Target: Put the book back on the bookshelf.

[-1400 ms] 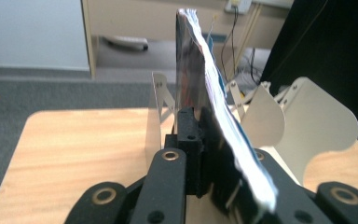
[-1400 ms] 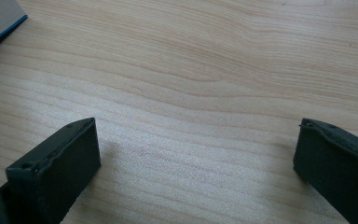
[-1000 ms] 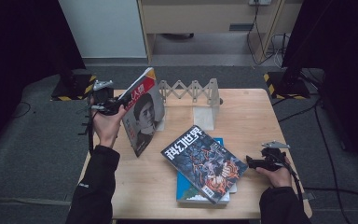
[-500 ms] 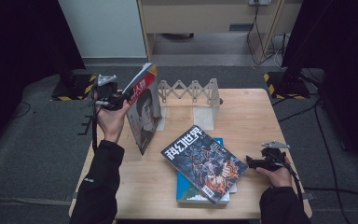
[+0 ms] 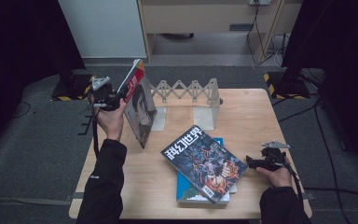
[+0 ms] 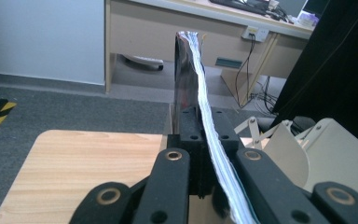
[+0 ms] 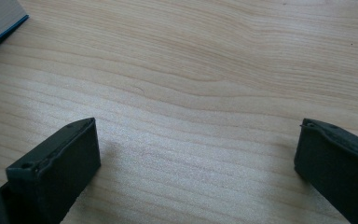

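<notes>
your left hand-held gripper (image 5: pixel 116 97) is clenched on the top edge of a magazine (image 5: pixel 139 105) with a red band and a face on its cover. you hold it nearly upright at the far left of the bench (image 5: pixel 251 121), its lower edge down on or just above the wood, which one cannot be told. in the left gripper view the magazine (image 6: pixel 200 107) runs edge-on between the black jaws, its pale pages fanned a little and leaning to one side. just right of it stands a pale folding rack (image 5: pixel 186 95) with a zigzag back and upright dividers, at the far edge of the bench. your right hand-held gripper (image 5: pixel 251 162) lies low at the near right, released, its jaws wide apart over bare wood in the right gripper view (image 7: pixel 196 163). just left of it, near the middle, a dark magazine with white characters (image 5: pixel 204 161) lies flat and askew on top of a blue-edged book (image 5: pixel 186 189). the corner of that stack (image 7: pixel 0 18) shows in the right gripper view.
</notes>
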`<state>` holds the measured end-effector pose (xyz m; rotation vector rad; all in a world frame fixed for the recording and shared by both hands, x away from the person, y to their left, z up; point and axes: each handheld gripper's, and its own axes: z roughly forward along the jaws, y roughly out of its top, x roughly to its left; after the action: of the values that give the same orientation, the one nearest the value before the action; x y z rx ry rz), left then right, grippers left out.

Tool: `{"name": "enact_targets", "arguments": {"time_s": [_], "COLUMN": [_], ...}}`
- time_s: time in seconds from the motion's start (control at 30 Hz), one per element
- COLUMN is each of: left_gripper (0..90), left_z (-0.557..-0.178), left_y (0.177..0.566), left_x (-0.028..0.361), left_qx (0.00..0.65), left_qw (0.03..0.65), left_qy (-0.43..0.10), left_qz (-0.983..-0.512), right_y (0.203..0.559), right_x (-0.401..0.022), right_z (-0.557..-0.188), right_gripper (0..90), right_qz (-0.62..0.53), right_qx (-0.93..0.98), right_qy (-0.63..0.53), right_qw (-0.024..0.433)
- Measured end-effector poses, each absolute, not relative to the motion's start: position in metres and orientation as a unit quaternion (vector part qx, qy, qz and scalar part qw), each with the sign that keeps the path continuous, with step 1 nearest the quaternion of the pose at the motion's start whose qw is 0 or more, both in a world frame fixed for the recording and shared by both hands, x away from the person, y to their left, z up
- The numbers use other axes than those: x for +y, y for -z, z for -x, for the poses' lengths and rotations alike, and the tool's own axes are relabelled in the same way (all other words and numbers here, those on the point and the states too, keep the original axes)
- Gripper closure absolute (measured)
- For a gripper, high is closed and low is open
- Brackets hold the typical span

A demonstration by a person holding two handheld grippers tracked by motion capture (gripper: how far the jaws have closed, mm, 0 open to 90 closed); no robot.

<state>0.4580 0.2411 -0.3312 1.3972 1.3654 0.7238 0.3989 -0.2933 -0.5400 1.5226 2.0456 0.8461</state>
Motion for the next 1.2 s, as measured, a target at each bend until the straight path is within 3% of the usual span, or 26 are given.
{"name": "enact_targets", "arguments": {"time_s": [0.3, 0.5, 0.67, 1.2], "left_gripper": [81.9, 72.3, 84.7, 86.0], "left_z": [-0.455, -0.466, -0.481, -0.487], "left_y": [0.326, 0.321, 0.326, 0.329], "left_x": [0.253, 0.248, 0.244, 0.232], "left_qx": [0.571, 0.577, 0.593, 0.615], "left_qw": [0.48, 0.433, 0.415, 0.424], "left_qy": [-0.258, -0.235, -0.208, -0.253], "left_qz": [-0.614, -0.651, -0.657, -0.614], "right_y": [0.54, 0.54, 0.54, 0.54], "right_x": [-0.293, -0.293, -0.293, -0.293], "right_z": [-0.399, -0.399, -0.399, -0.399], "right_gripper": [0.4, 0.4, 0.4, 0.3], "right_qz": [-0.552, -0.552, -0.552, -0.552], "right_qx": [0.742, 0.742, 0.742, 0.742], "right_qy": [-0.306, -0.307, -0.307, -0.307], "right_qw": [0.226, 0.226, 0.226, 0.225]}}
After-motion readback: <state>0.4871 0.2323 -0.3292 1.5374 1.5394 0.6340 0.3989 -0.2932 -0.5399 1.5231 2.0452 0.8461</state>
